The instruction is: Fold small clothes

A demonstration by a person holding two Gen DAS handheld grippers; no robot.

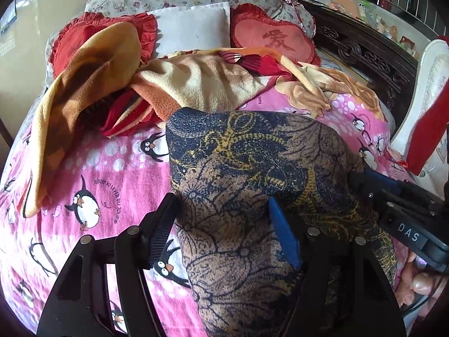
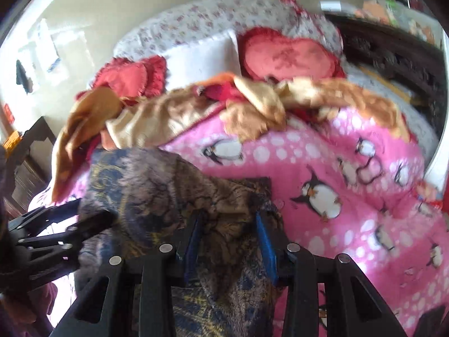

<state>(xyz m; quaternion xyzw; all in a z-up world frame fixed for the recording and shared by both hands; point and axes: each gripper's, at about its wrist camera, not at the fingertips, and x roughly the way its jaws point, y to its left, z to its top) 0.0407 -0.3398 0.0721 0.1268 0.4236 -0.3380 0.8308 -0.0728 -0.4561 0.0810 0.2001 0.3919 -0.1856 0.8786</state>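
1. The left gripper (image 1: 221, 224) stands wide open, its fingers straddling a fold of the patterned garment (image 1: 252, 174) without pinching it.
2. That garment is bunched on the pink penguin blanket (image 1: 98, 168), ahead of both grippers.
3. The right gripper (image 2: 228, 234), partly open, has cloth between its fingers; a firm grip cannot be told.

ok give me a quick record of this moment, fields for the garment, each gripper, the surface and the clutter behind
garment: dark blue and tan floral-print cloth, bunched, lifted off the bed
left gripper: open, cloth draped between its fingers
right gripper: open, cloth between its fingers; view blurred
surface: pink penguin-print bedsheet
behind: crumpled orange and cream towel, red heart-shaped cushion
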